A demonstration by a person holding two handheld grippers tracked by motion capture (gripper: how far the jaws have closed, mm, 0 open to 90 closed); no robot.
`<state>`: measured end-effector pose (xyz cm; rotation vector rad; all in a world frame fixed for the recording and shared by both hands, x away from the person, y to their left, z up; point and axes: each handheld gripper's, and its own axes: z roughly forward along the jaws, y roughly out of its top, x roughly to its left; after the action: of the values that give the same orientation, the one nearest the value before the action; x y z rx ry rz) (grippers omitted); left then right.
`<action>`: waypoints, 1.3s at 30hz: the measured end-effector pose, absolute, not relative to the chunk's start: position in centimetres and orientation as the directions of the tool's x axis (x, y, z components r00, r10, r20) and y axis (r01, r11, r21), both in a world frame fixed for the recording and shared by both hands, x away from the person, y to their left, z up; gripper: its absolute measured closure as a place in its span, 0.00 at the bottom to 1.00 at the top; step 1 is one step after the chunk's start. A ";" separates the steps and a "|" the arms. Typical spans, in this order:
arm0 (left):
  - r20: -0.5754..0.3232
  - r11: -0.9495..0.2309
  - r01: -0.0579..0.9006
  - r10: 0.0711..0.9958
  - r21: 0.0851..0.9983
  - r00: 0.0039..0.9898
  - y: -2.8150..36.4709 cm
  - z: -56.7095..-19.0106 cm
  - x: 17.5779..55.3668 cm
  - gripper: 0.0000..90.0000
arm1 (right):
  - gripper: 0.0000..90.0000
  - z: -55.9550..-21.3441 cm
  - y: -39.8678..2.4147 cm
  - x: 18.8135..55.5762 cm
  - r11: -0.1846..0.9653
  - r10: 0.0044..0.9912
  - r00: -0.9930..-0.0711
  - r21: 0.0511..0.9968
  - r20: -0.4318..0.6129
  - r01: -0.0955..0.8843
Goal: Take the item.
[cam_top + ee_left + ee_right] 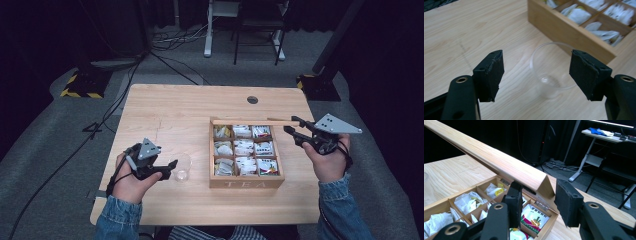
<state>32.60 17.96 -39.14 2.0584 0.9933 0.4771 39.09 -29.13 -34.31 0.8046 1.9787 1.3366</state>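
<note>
Grippers at a wooden tea box (246,183) on a wooden table (165,105).

Right gripper (292,125) is clenched on the far right corner of the box's raised lid (250,122), holding it up over nine compartments of tea bags (244,148). Left gripper (170,167) hangs released, jaws spread with nothing between the pads, just left of the box. A clear plastic cup (182,167) stands upright on the table, beside the box's left wall, under and just beyond those spread jaws, untouched.
</note>
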 end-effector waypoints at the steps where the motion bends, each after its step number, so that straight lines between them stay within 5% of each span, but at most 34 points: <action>1: -0.002 -0.386 0.487 0.782 0.784 0.623 18.0 -39.1 32.6 0.32 | 0.65 -34.3 -29.1 39.1 0.305 0.764 -0.628 0.941 -0.150 0.146; 15: 0.003 -0.454 0.395 0.660 0.799 0.752 11.3 -39.0 33.2 0.33 | 0.65 -34.4 -29.3 39.3 0.294 0.761 -0.633 0.945 -0.140 0.144; 26: -0.005 -0.520 0.351 0.555 0.779 0.832 6.2 -40.2 34.5 0.45 | 0.64 -34.6 -29.3 39.3 0.288 0.760 -0.636 0.946 -0.133 0.146; 39: 0.007 -0.581 0.351 0.524 0.735 0.852 3.8 -42.3 35.6 0.50 | 0.64 -34.7 -29.3 39.4 0.286 0.759 -0.638 0.947 -0.129 0.148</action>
<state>35.58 3.78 -42.30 2.2468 0.6316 0.2855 39.38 -29.31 -34.70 0.8098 1.9798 1.3664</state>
